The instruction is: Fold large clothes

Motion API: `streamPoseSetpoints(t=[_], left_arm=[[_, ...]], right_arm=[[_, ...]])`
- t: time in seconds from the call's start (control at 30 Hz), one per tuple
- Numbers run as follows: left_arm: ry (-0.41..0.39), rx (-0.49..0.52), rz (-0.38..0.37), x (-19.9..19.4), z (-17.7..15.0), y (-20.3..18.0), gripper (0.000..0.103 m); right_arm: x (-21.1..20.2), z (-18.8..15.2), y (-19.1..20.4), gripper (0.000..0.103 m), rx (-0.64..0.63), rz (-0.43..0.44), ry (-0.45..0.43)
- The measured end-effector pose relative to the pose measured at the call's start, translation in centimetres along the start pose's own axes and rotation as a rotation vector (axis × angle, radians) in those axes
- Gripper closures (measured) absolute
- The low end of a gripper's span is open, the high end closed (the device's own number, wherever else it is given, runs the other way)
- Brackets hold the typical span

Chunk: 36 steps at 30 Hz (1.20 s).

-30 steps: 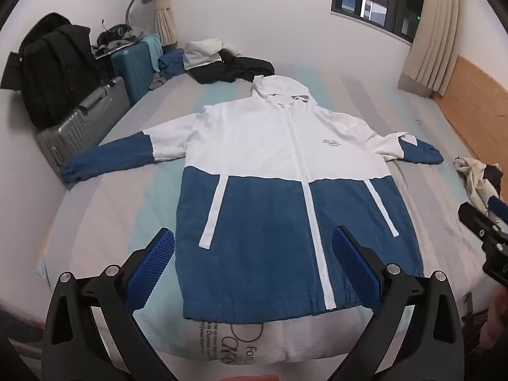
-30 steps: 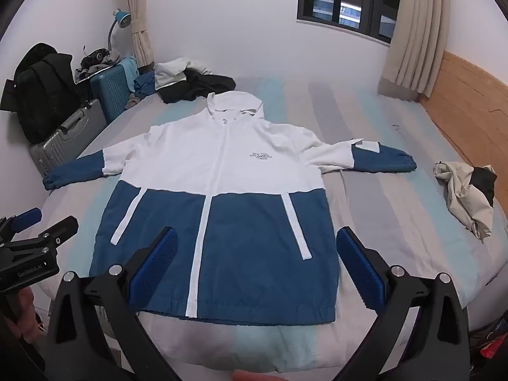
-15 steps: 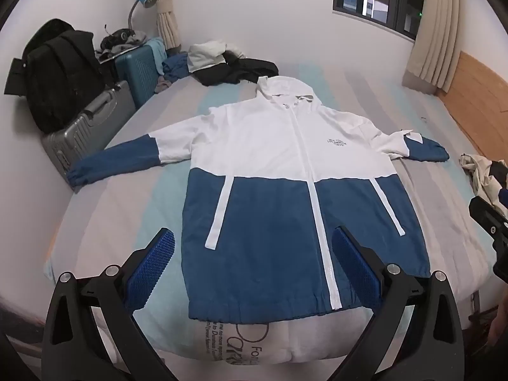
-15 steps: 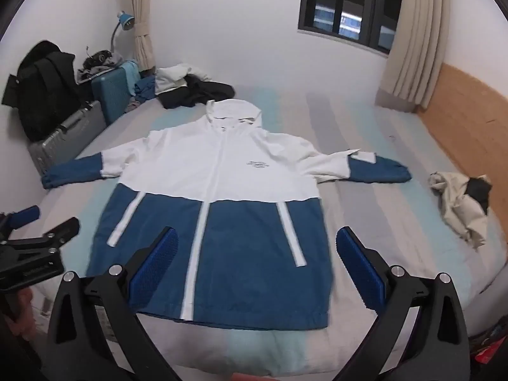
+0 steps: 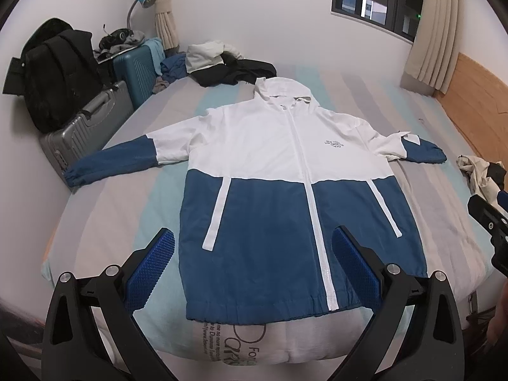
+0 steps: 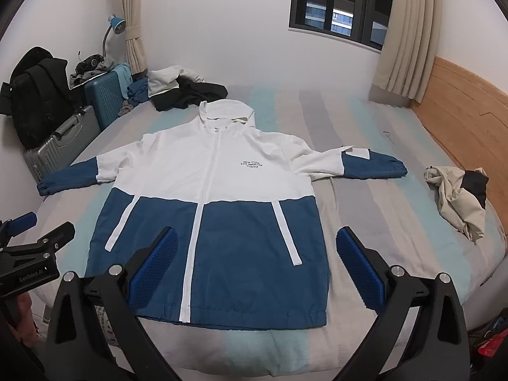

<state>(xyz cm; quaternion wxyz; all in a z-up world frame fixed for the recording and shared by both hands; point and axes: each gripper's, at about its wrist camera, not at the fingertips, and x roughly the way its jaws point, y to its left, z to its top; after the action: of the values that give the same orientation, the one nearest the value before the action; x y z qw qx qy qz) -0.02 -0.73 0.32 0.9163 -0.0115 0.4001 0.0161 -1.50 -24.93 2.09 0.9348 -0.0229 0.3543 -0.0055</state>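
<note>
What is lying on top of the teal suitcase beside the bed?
On the teal suitcase lies a heap of grey clothing with a dark round item, perhaps headphones. A light blue cloth hangs over its side. The lid underneath is mostly covered.

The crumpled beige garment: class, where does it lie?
In the right wrist view the crumpled beige garment lies on the bed's right side, beyond the jacket's blue sleeve cuff, near the wooden headboard.

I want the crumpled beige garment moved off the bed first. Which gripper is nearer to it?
Right. The right gripper hangs open near the beige garment; the left gripper is farther away, across the jacket.
</note>
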Motion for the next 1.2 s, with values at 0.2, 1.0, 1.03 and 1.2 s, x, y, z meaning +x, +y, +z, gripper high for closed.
streamPoseSetpoints(t=[0.2,1.0,1.03,1.2], left_arm=[[0.0,0.0,0.003,0.23,-0.02,-0.05,0.006],[0.008,-0.004,-0.023,0.24,-0.01,-0.05,0.006],[0.007,-0.001,-0.022,0.21,-0.04,-0.12,0.006],[0.006,0.001,-0.02,0.26,-0.1,-0.12,0.006]], right_arm=[[0.22,-0.09,-0.07,0.007,-0.004,0.002,0.002],[0.66,-0.44,-0.46,0.007,0.0,0.015,0.036],[0.64,-0.48,-0.35,0.007,0.001,0.021,0.039],[0.49,-0.54,-0.01,0.007,-0.007,0.03,0.035]])
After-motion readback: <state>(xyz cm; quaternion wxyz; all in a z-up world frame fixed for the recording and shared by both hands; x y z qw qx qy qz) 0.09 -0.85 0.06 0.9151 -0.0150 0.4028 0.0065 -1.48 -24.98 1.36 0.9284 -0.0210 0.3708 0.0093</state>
